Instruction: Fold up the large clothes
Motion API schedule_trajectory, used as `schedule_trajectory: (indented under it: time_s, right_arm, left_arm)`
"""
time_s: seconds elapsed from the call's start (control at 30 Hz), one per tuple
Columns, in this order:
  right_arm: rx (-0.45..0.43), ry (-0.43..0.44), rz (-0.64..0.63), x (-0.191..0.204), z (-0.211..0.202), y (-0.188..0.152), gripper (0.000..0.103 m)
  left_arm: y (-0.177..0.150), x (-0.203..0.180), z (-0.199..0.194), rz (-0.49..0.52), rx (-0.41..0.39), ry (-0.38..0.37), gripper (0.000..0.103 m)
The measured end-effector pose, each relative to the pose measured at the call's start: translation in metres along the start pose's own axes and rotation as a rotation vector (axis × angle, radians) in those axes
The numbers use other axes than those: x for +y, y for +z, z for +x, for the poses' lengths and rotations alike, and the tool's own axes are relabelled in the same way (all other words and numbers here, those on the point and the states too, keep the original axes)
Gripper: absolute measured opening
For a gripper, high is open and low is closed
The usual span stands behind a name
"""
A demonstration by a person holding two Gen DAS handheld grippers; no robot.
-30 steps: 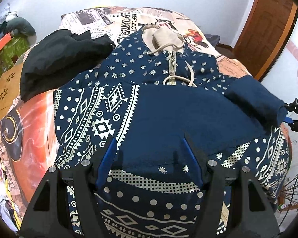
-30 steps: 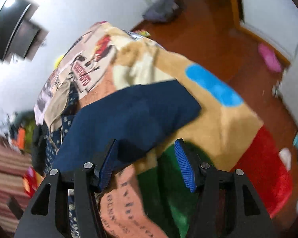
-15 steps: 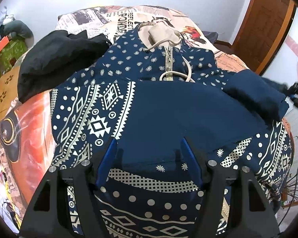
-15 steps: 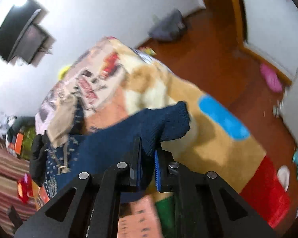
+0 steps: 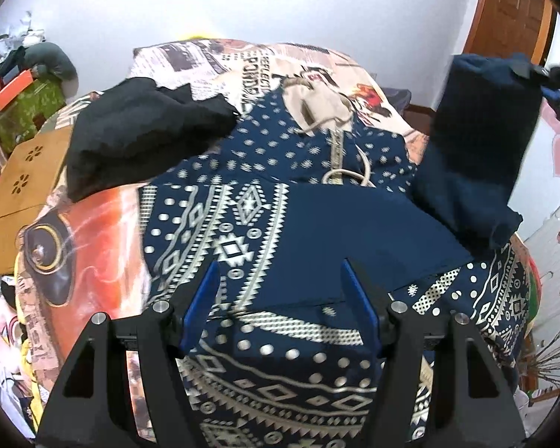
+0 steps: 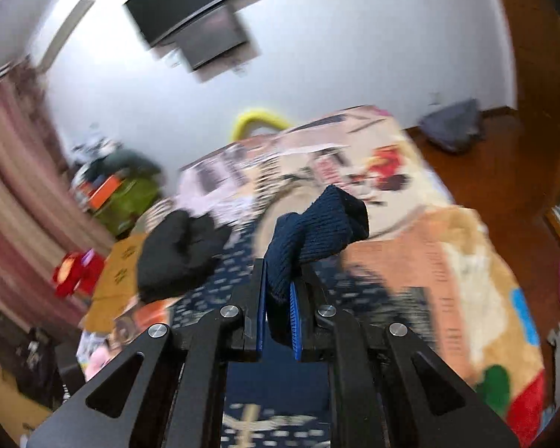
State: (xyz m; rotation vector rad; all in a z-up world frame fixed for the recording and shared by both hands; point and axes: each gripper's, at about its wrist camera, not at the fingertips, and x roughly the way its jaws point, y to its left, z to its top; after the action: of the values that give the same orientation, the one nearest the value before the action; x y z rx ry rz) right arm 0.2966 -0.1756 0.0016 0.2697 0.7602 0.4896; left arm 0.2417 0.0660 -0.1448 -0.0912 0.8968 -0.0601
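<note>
- We've got the navy patterned hoodie (image 5: 265, 224) spread flat on the bed (image 5: 93, 224), hood end toward the far edge by the wall, hem at the near edge under our left gripper (image 5: 280, 295).
- Left gripper's blue fingers (image 5: 201, 298) are spread wide apart with nothing between them, just hovering over the lower front of the hoodie (one plain navy sleeve is already folded across the chest).
- Right gripper (image 6: 278, 321) has its fingers squeezed together on the ribbed cuff (image 6: 317, 231) of the other sleeve (image 5: 474, 142); the cuff bunches up out of the tips.
- From the left camera that sleeve is lifted up off the bed at the right edge, hanging from the right gripper.
- A black garment (image 5: 138, 130) sits in a heap on the bed's far left corner, touching the hoodie's shoulder.
- Right camera is pretty blurry, so details of the bedspread there are hard to make out.
</note>
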Motion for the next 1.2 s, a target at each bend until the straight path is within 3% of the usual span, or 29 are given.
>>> schedule_trajectory:
  time_s: [0.13, 0.3, 0.6, 0.77, 0.83, 0.97, 1.2]
  right_arm:
    - [0.069, 0.057, -0.077, 0.042, 0.034, -0.015, 0.01]
    - [0.24, 0.1, -0.15, 0.078, 0.088, -0.06, 0.01]
    - [0.517, 0.056, -0.225, 0.091, 0.156, -0.146, 0.014]
    - [0.649, 0.078, -0.168, 0.096, 0.164, -0.157, 0.047]
    - [0.656, 0.081, -0.159, 0.094, 0.159, -0.153, 0.049]
    - [0.578, 0.084, -0.167, 0.082, 0.132, -0.131, 0.049]
    - [0.308, -0.073, -0.263, 0.044, 0.065, -0.087, 0.052]
  left_arm:
    - [-0.006, 0.021, -0.015, -0.028, -0.02, 0.015, 0.066]
    - [-0.018, 0.053, -0.026, -0.078, -0.024, 0.047, 0.066]
    - [-0.052, 0.096, -0.026, -0.197, 0.036, 0.056, 0.066]
    - [-0.065, 0.096, -0.016, -0.22, 0.084, 0.037, 0.066]
    - [-0.067, 0.093, -0.014, -0.224, 0.092, 0.024, 0.066]
    - [-0.066, 0.082, -0.005, -0.228, 0.117, -0.034, 0.066]
    - [-0.067, 0.067, 0.03, -0.316, 0.211, -0.192, 0.066]
